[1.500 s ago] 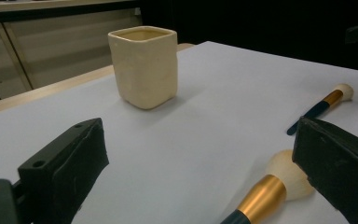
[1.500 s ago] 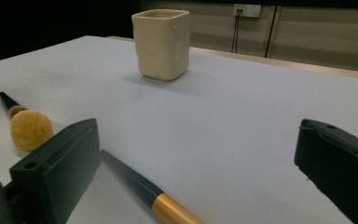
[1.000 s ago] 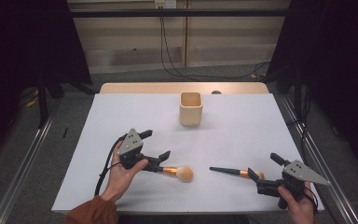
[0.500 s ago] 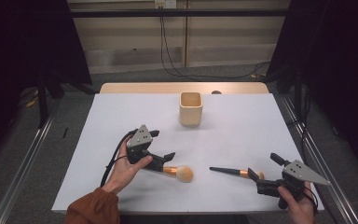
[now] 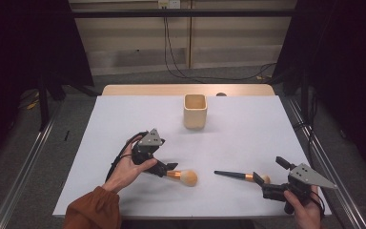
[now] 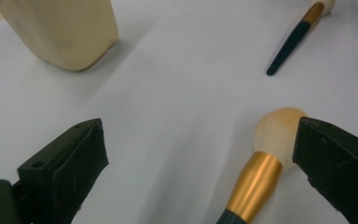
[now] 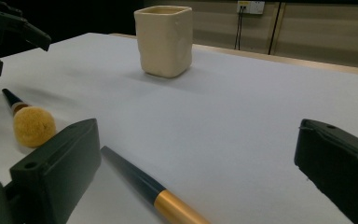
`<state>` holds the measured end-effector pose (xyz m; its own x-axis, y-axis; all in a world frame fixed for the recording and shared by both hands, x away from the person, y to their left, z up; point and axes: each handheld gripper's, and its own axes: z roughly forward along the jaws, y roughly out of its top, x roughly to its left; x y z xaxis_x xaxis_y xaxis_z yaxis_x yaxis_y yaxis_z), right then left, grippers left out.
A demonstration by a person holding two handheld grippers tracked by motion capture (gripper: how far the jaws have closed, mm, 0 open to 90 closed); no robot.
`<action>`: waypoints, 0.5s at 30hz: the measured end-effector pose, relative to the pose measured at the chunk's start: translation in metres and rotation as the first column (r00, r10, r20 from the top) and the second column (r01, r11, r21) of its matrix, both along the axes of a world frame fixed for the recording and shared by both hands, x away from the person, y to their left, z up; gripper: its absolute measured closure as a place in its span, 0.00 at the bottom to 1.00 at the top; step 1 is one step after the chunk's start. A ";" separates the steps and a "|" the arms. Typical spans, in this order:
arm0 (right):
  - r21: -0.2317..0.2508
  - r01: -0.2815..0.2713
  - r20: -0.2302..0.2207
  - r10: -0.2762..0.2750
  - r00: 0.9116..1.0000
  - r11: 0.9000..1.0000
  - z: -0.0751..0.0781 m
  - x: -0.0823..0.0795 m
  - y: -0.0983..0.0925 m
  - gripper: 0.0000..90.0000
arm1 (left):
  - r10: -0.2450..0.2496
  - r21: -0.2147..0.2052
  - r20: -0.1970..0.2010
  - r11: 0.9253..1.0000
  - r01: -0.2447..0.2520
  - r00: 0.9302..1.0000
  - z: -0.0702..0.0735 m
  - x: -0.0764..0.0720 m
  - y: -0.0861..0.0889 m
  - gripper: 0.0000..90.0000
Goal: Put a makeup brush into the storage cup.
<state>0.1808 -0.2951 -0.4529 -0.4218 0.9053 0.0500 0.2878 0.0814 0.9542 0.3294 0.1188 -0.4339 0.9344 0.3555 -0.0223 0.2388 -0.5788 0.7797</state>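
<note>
A fluffy tan-headed brush [image 5: 188,177] with a gold ferrule lies on the white table near the front left. My left gripper [image 5: 167,170] is at its handle end, open. In the left gripper view the brush [image 6: 265,154] lies between the jaws, close to the right one, with my left gripper [image 6: 200,154] untouched by it. A second, slimmer brush [image 5: 240,175] with a dark handle lies to the right. My right gripper [image 5: 269,171] is open at its head end. In the right gripper view that handle [image 7: 135,179] runs between the jaws of my right gripper [image 7: 196,158].
A cream square cup [image 5: 195,111] stands upright at the middle back of the table [image 5: 248,129]; it also appears as the cup [image 6: 60,28] and the cup [image 7: 165,39]. A black cable trails from the left gripper. Table edges lie close to both hands.
My left gripper has shifted to the right and tipped down over the fluffy brush's handle end. The right gripper and both brushes have stayed put.
</note>
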 end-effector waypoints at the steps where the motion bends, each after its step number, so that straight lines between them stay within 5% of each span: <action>1: 0.001 0.001 0.000 -0.001 1.000 1.000 0.000 0.000 0.000 0.00 | -0.015 0.023 -0.020 1.000 0.015 1.000 -0.002 0.001 -0.001 0.03; 9: -0.001 -0.002 -0.001 0.002 1.000 1.000 0.000 0.000 0.000 0.00 | -0.068 0.117 -0.064 0.990 0.076 0.996 0.003 0.004 -0.007 0.04; 15: -0.001 -0.005 -0.002 0.005 1.000 1.000 0.000 0.000 0.000 0.00 | -0.143 0.220 -0.123 0.961 0.167 0.982 0.002 0.007 -0.015 0.07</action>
